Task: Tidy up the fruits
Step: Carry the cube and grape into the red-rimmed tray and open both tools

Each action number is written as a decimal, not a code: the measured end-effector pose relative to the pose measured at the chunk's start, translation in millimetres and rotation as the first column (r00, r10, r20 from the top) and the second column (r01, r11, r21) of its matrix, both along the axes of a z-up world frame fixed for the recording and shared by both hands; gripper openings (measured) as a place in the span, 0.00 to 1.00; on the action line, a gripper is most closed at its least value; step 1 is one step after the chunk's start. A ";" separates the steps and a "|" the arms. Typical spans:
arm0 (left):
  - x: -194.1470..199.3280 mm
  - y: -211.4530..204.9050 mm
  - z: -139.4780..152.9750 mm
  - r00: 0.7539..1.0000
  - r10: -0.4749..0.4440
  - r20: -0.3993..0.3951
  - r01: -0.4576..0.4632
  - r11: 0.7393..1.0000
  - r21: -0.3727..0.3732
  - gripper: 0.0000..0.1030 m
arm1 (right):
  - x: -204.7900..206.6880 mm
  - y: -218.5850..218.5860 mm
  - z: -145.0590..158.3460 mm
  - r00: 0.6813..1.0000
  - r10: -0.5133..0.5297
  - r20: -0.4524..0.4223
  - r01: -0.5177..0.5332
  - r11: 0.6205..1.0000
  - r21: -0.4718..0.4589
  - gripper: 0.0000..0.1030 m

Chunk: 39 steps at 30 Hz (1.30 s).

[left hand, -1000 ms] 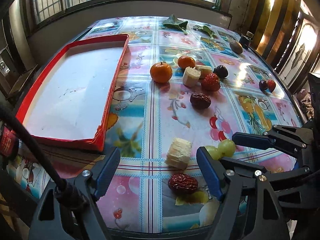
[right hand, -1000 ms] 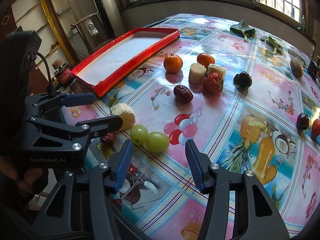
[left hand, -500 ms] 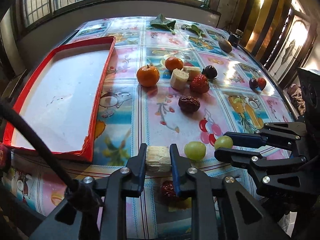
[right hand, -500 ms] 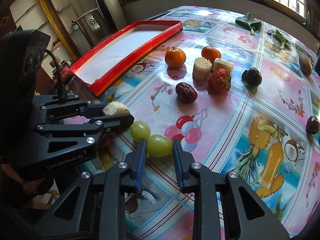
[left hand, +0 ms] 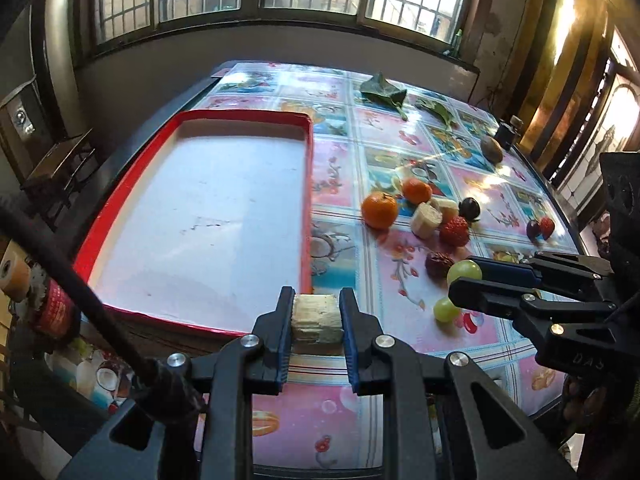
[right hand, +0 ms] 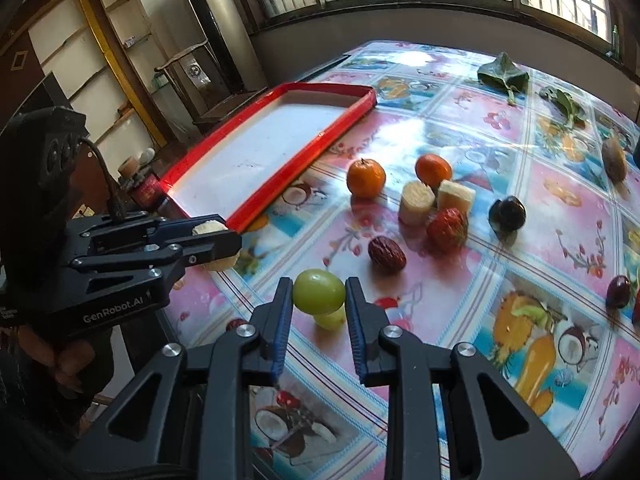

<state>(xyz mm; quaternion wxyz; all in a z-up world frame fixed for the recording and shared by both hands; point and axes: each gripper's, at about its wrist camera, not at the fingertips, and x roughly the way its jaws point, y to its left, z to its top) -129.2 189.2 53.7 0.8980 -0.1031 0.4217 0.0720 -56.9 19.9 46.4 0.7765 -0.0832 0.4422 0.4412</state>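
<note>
My left gripper (left hand: pixel 317 312) is shut on a pale banana chunk (left hand: pixel 317 318), lifted just off the table at the near right corner of the red-rimmed white tray (left hand: pixel 308 184). My right gripper (right hand: pixel 319 294) is shut on a green grape (right hand: pixel 319 291), raised above a second green grape (right hand: pixel 332 320) that lies on the cloth. In the left wrist view the held grape (left hand: pixel 464 272) shows between the right gripper's fingers, with the loose grape (left hand: pixel 447 309) below. In the right wrist view the left gripper (right hand: pixel 218 240) holds the banana chunk (right hand: pixel 208 227) beside the tray (right hand: pixel 320 140).
Two tangerines (right hand: pixel 366 178), two banana pieces (right hand: pixel 416 202), a strawberry (right hand: pixel 447 229), a red date (right hand: pixel 386 254) and a dark plum (right hand: pixel 507 213) sit mid-table. Leaves (right hand: pixel 503 76) and a kiwi (right hand: pixel 614 158) lie farther back. Another date (right hand: pixel 237 325) rests near the front edge.
Both grippers went from open to shut, the left on the banana chunk, the right on a grape. Both then lifted their fruit off the table, the left moving toward the tray.
</note>
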 end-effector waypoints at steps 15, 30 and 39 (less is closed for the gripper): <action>8.4 85.1 -6.4 0.985 0.173 -0.018 -0.174 0.985 -0.008 0.20 | 21.0 82.6 16.3 0.995 0.091 -0.046 -0.086 0.991 0.099 0.27; 25.1 115.2 -39.1 0.971 0.217 -0.101 -0.218 0.976 -0.005 0.20 | 19.3 181.0 -30.4 0.972 0.218 -0.084 -0.223 0.973 -0.056 0.28; 21.7 115.2 -34.5 0.966 0.235 -0.103 -0.238 0.971 -0.011 0.23 | 11.5 189.2 -37.4 0.969 0.244 -0.049 -0.248 0.961 -0.125 0.39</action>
